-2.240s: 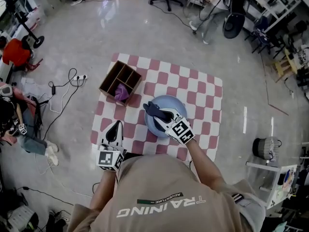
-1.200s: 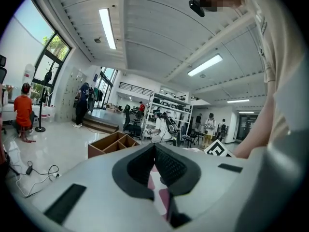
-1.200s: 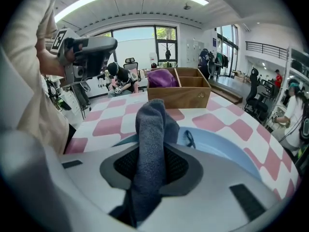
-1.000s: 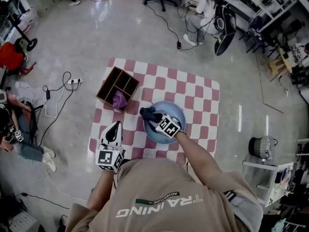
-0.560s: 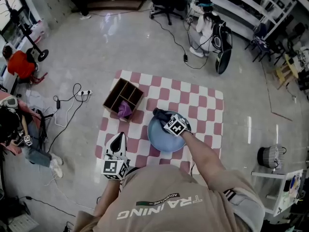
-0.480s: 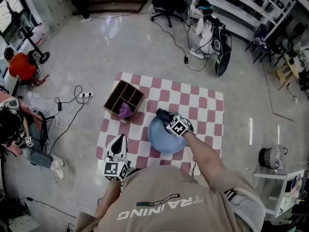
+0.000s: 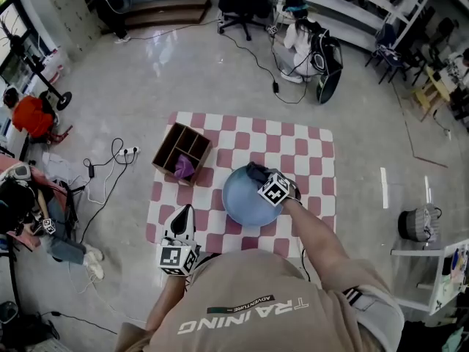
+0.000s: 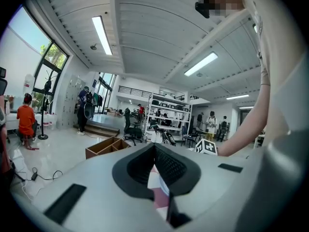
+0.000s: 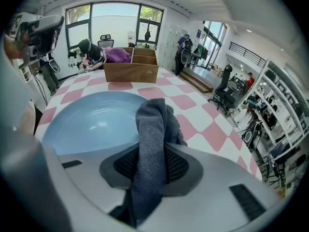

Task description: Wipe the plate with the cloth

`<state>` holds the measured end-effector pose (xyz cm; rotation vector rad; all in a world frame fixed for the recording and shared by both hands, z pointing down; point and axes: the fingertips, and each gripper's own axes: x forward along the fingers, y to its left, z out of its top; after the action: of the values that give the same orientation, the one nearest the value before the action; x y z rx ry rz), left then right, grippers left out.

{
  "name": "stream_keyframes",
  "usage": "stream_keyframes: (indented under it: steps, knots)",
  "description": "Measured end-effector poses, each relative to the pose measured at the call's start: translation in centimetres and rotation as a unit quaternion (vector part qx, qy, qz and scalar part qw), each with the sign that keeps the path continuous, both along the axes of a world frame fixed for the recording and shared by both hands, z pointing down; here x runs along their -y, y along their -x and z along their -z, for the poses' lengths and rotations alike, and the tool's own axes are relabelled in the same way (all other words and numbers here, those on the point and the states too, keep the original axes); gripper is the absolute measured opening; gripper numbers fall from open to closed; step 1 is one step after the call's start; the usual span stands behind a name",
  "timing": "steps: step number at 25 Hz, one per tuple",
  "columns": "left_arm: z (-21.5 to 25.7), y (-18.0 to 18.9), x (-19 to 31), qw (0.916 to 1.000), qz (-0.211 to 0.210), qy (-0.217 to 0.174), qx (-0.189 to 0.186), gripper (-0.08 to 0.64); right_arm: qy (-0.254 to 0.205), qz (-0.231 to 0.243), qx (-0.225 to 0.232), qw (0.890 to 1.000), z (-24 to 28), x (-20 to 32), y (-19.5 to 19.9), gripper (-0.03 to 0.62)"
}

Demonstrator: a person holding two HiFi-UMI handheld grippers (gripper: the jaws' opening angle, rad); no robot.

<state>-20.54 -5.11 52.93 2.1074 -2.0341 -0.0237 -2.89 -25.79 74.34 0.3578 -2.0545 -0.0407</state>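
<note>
I've got the right gripper [image 7: 261,179] with its fingers [image 9: 179,166] clamped on the cloth [image 9: 152,124] at the plate's [image 9: 91,120] far right rim, so I judge wiping under way with most of its surface unwiped, while my left gripper [image 7: 183,213] sits closed and empty, left of the plate.

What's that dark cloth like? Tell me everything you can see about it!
The cloth is dark blue-grey and looks like soft, fuzzy towelling. It is scrunched into a thick fold and pinched by the right gripper, with its loose end poking out in front. It sits at the edge of the light blue plate, which lies on a checked mat.
</note>
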Motion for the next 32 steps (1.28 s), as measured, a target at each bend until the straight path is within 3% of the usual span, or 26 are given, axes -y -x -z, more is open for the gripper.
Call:
stream_keyframes:
  steps: [11,21,32]
  knots:
    - [-0.9,-2.6,1.1,0.9984,-0.055,0.004,-0.007,0.011,0.022,-0.006,-0.015,1.0,-0.1,-4.6,-5.0,0.12]
    - [-1.8,-4.7,2.4,0.994,-0.107,0.001,-0.022,0.011,0.039,0.014,-0.025,0.999,-0.3,-9.3,-4.9,0.12]
    - [-1.1,-4.0,2.4,0.9932,-0.113,-0.015,-0.025,0.011,0.056,0.159,-0.063,0.984,-0.8,-16.4,1.1,0.12]
